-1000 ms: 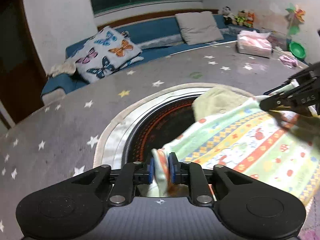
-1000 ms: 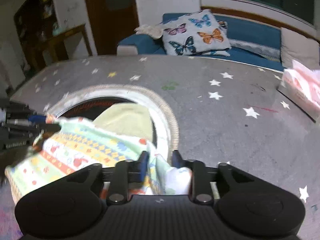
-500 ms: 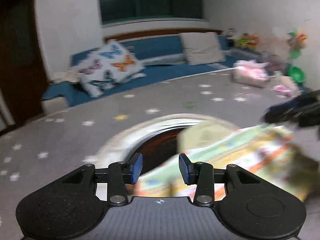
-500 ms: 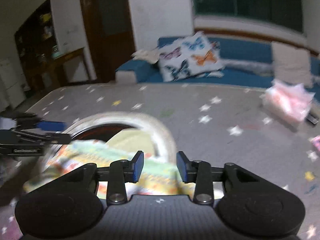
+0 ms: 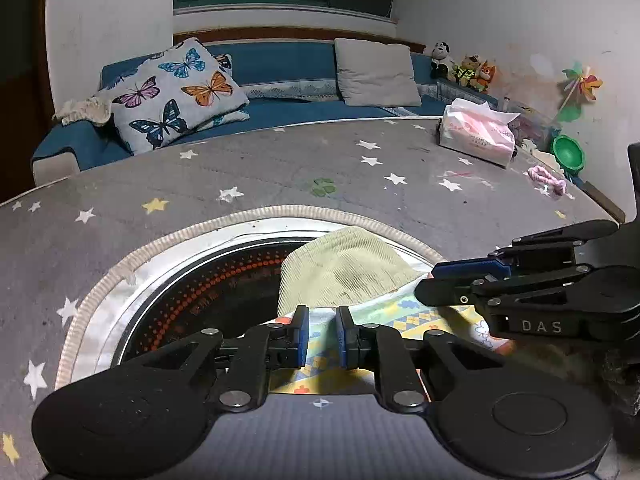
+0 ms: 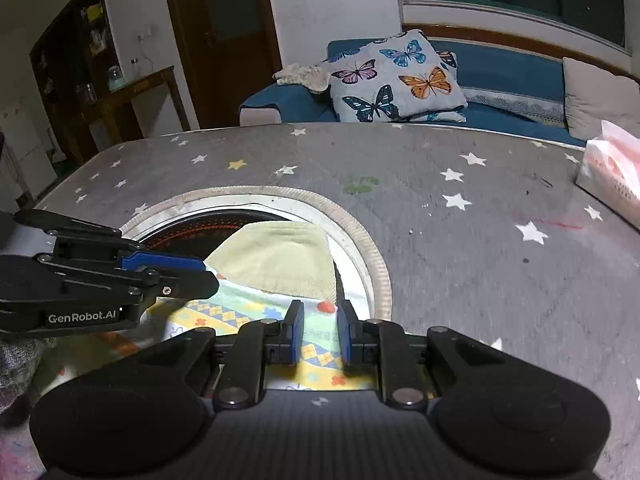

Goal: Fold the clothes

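A colourful patterned cloth point(image 5: 404, 316) lies on the grey star-print table, partly over a pale green garment point(image 5: 340, 268) that rests in a round black inset. The cloth point(image 6: 240, 308) and green garment point(image 6: 280, 256) also show in the right wrist view. My left gripper point(image 5: 322, 336) is open, its blue pads just above the cloth's edge, holding nothing. My right gripper point(image 6: 320, 332) is open above the cloth too. Each gripper shows side-on in the other's view, the right one point(image 5: 460, 280) and the left one point(image 6: 176, 272).
The round inset point(image 5: 200, 288) with a beige rim sits mid-table. A pink tissue pack point(image 5: 476, 136), a green bowl point(image 5: 568, 152) and a pink scrap point(image 5: 548, 178) lie at the far right. A blue sofa with a butterfly pillow point(image 5: 176, 92) stands behind the table.
Both grippers let go of the patterned cloth and opened. The cloth dropped flat onto the table, and both grippers now hover close together over it.
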Motion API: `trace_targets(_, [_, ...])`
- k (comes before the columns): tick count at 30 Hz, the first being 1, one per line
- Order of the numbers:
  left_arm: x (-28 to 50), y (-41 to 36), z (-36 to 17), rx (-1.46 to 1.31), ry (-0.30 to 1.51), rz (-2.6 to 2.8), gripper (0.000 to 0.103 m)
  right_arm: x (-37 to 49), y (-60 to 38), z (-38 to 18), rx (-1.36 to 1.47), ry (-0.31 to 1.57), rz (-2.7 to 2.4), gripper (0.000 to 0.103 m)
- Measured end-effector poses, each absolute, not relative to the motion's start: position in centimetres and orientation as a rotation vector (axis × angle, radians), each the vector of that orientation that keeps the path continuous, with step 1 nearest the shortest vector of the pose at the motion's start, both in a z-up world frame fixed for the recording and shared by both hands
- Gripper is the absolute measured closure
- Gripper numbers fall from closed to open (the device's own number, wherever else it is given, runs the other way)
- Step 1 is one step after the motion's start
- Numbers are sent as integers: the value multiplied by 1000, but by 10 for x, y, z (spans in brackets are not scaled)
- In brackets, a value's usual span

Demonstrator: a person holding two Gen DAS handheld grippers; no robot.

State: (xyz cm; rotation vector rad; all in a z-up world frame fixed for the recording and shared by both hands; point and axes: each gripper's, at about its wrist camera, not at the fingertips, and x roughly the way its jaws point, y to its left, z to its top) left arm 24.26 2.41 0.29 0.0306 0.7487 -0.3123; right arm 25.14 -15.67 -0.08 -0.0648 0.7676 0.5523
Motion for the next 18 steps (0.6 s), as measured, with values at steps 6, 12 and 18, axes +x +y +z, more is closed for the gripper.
trace_targets(6, [227,23,13,50,710,-331,86,230,-147,13,-118,744,643,85])
trace_targets(12, [229,20,8,81,721,-331,87,206,-130,12,-208,741,712,84])
trace_targets(18, [229,18,0,101,716,-315,87,166,-119,12,-300,746,796,84])
